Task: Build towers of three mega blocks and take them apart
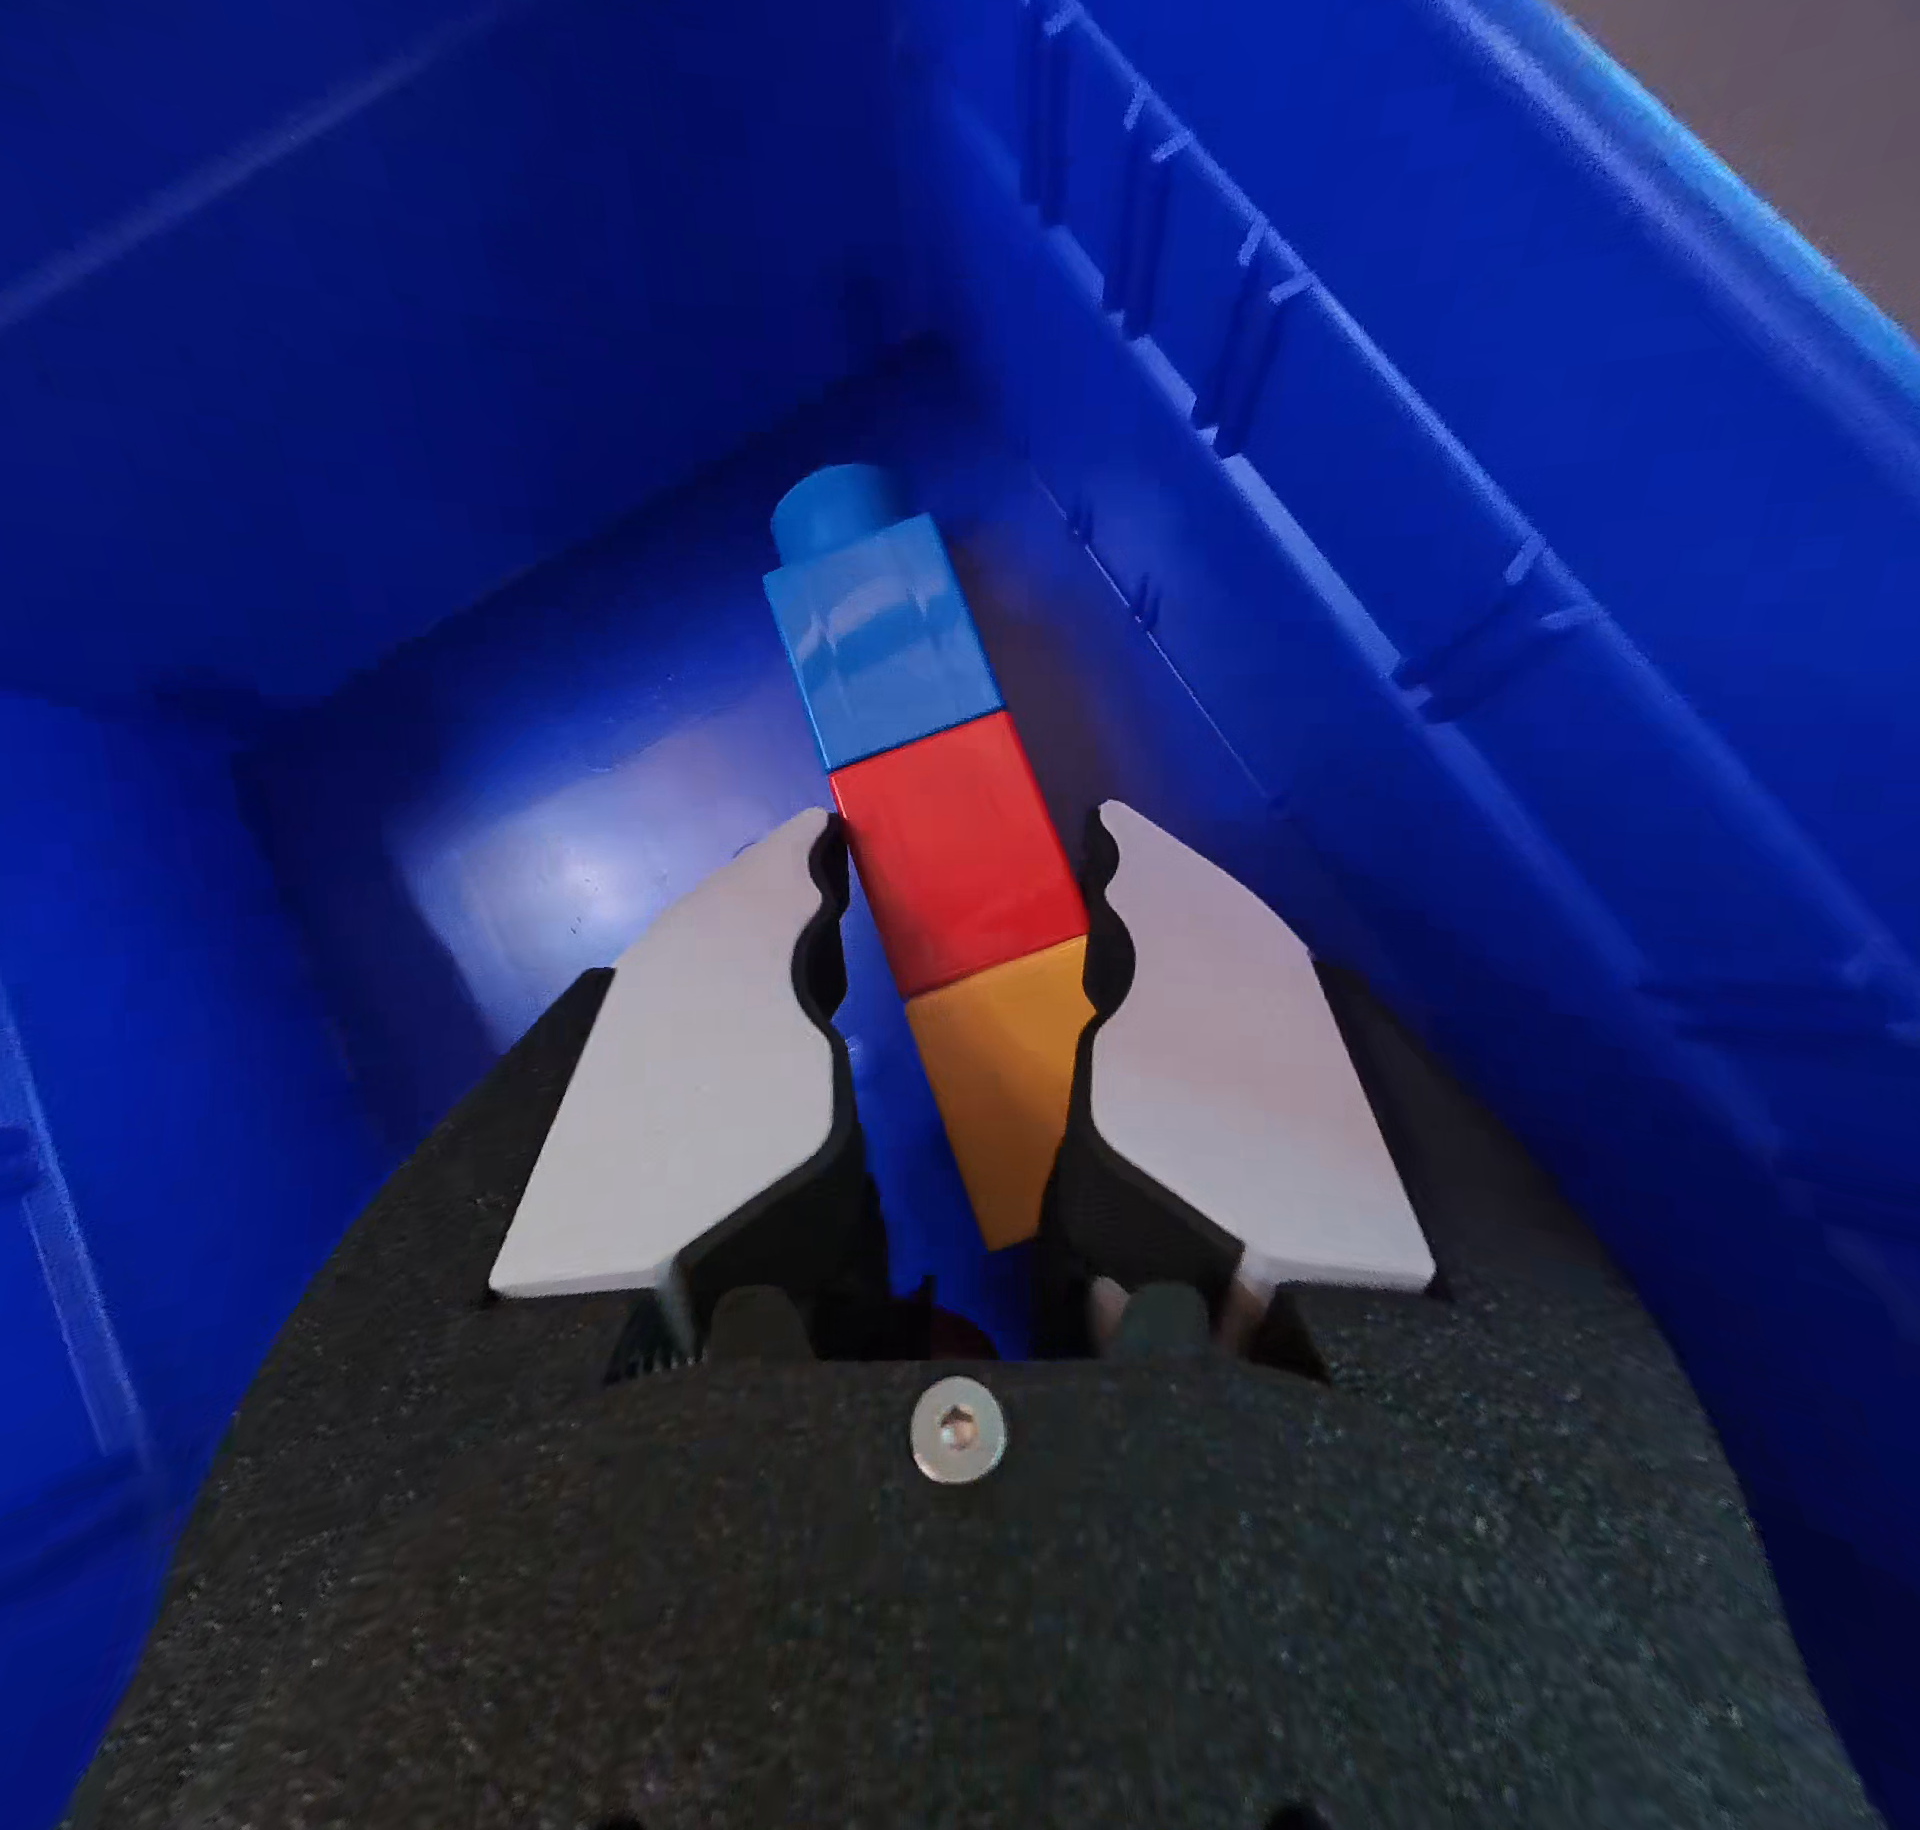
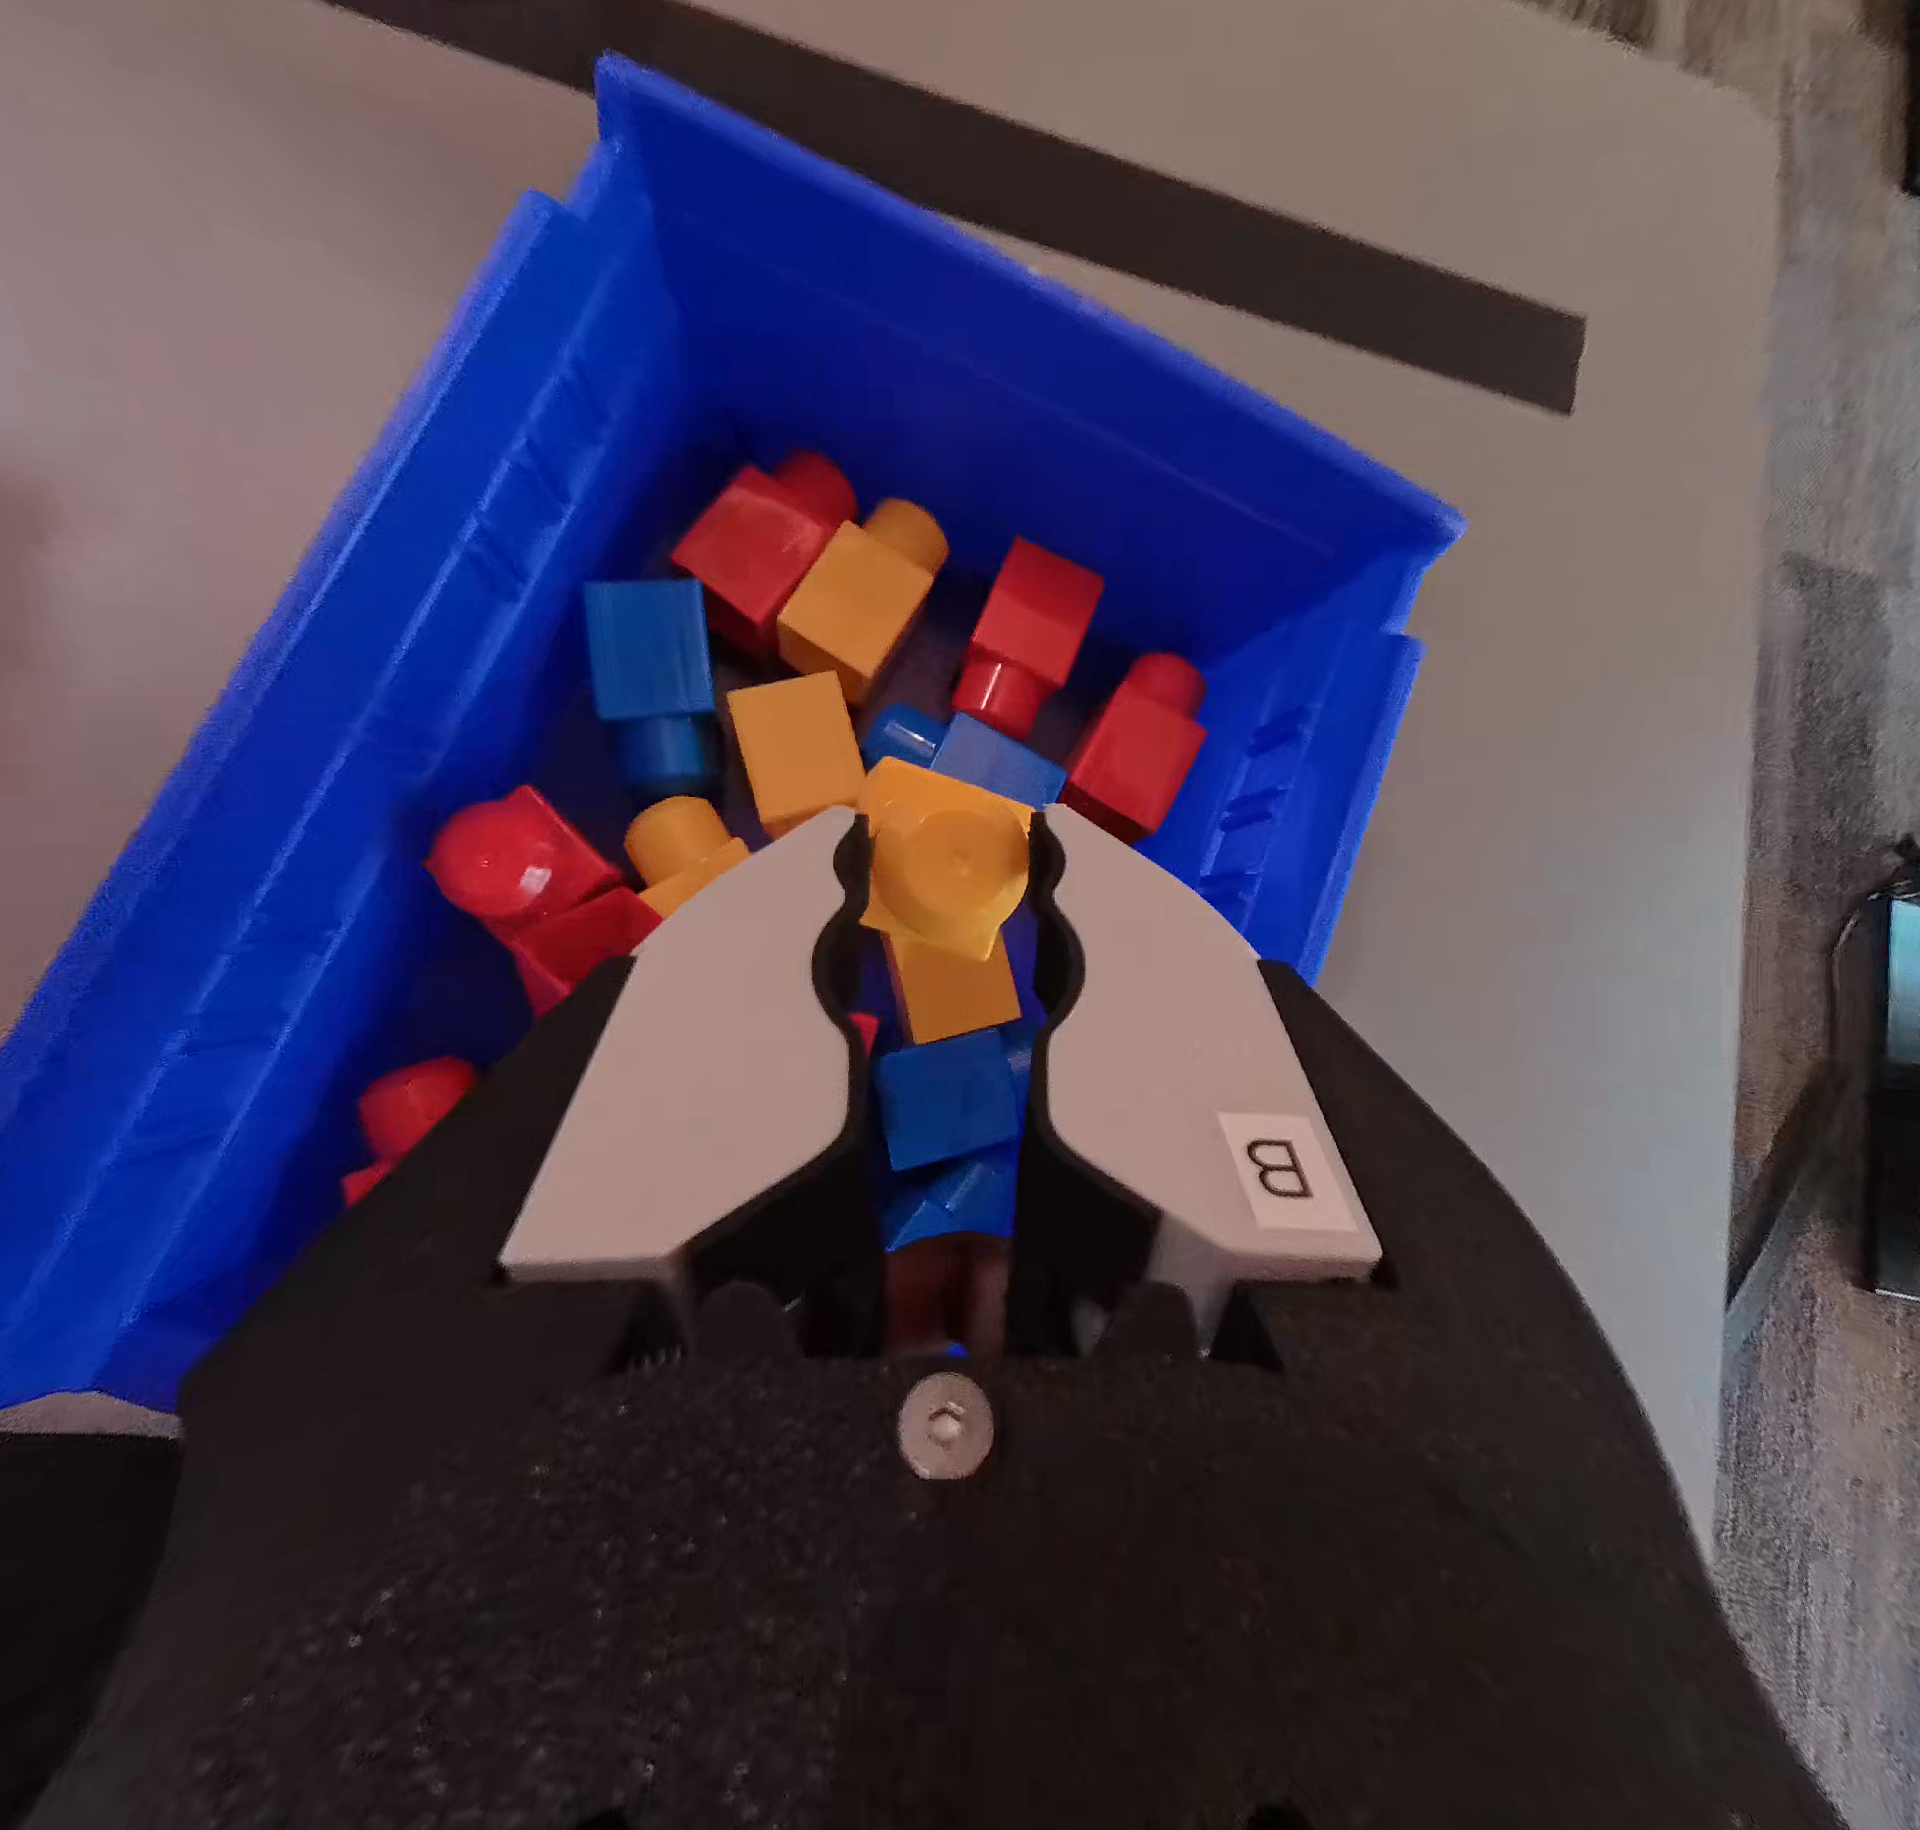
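In the left wrist view my left gripper [image 1: 966, 824] is inside a blue bin [image 1: 1351, 533] and shut on a tower of three mega blocks. Its blue block [image 1: 883, 637] is farthest out, stud forward, the red block [image 1: 961, 866] sits between the fingertips, and the orange block [image 1: 997, 1094] is nearest the palm. In the right wrist view my right gripper [image 2: 945, 824] is shut on an orange block [image 2: 940, 876], stud facing the camera, above a blue bin [image 2: 436, 637] of loose blocks. A blue block [image 2: 945, 1105] shows between the fingers below it; I cannot tell whether it is joined.
The right-hand bin holds several loose red [image 2: 764, 544], orange [image 2: 795, 746] and blue [image 2: 649, 653] blocks. It stands on a grey table [image 2: 1558, 741] with a dark strip [image 2: 1247, 253] behind it. Ribbed bin walls close in around the left gripper. About 45 centimeters separates my left fingertips from my right.
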A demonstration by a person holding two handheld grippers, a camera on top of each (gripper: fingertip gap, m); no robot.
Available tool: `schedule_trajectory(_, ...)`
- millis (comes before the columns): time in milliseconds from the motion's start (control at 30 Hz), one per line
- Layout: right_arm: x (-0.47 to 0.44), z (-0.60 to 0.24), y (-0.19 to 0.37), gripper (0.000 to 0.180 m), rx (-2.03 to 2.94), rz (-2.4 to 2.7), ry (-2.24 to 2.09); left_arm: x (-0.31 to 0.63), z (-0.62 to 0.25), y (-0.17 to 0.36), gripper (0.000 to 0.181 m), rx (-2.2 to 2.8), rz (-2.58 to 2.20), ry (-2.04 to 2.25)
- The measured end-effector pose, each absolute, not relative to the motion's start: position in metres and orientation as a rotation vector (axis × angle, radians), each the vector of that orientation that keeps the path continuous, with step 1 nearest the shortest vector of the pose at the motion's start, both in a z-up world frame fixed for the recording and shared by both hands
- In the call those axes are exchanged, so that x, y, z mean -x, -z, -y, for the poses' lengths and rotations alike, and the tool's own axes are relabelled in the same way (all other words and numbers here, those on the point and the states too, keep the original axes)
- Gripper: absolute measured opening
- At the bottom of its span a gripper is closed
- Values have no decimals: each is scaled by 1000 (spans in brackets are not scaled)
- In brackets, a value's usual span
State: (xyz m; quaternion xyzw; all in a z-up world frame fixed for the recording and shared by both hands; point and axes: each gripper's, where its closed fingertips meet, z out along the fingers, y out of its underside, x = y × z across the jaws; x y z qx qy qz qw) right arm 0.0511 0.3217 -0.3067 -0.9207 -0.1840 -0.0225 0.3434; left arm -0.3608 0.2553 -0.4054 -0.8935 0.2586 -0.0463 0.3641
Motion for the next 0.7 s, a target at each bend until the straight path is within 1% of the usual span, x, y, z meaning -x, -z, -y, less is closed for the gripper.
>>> schedule_trajectory(200, -49, -320, 334, 29, 2493, 502, -25, 363, -254, 405, 41, 2299, -677, 124)
schedule_trajectory(333, -51, -314, 346, 29, 2551, 539, -27, 371, -258, 401, 40, 2273, -663, 53)
schedule_trajectory(433, -48, -315, 341, 38, 2531, 528, -50, 373, -263, 389, 40, 2207, -620, 59)
schedule_trajectory(467, -48, -317, 337, 42, 2511, 523, -49, 372, -265, 383, 40, 2168, -611, 63)
schedule_trajectory(567, -45, -325, 313, 46, 2373, 529, -30, 372, -272, 356, 40, 2007, -580, 53)
schedule_trajectory(700, -14, -335, 246, 52, 2002, 502, -211, 371, -274, 314, 40, 1765, -530, 37)
